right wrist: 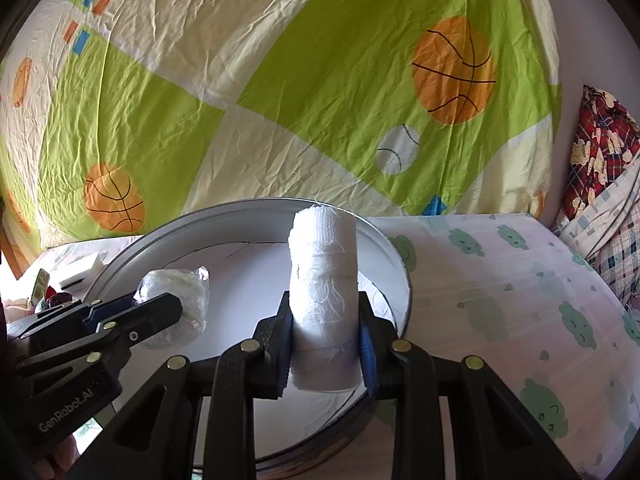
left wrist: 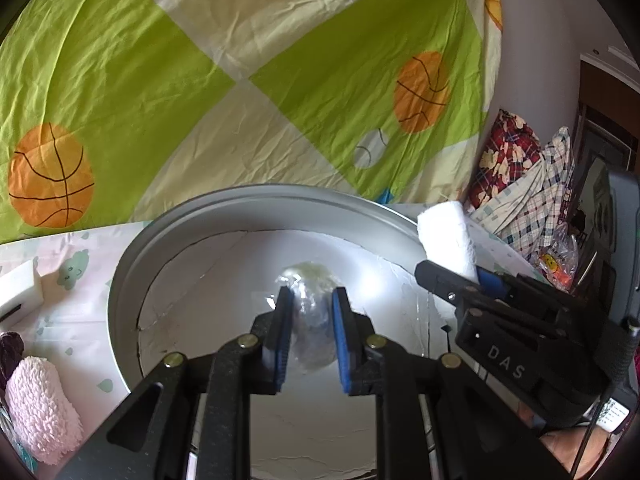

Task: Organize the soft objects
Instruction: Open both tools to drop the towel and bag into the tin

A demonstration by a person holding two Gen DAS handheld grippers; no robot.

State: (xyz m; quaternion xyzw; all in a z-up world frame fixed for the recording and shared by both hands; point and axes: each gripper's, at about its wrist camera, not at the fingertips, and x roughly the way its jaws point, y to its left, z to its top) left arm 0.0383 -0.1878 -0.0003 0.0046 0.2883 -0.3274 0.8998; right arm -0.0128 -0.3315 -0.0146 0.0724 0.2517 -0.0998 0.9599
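A round grey tin point(left wrist: 120, 280) with a white inside stands on the table; it also shows in the right wrist view point(right wrist: 384, 240). My left gripper point(left wrist: 310, 300) is shut on a soft bundle wrapped in clear plastic point(left wrist: 312, 312) and holds it over the tin's inside; the bundle also shows in the right wrist view point(right wrist: 176, 304). My right gripper point(right wrist: 324, 308) is shut on a white gauze roll point(right wrist: 324, 272), held upright over the tin's right part. The roll shows at the tin's far right rim in the left wrist view point(left wrist: 446, 236).
A fluffy pink cloth point(left wrist: 40, 408) and a white foam block point(left wrist: 20, 292) lie left of the tin. A green and cream basketball sheet point(right wrist: 280, 80) hangs behind. Plaid fabrics point(left wrist: 520, 184) are piled at the right. The cloud-print tablecloth point(right wrist: 520, 300) stretches right of the tin.
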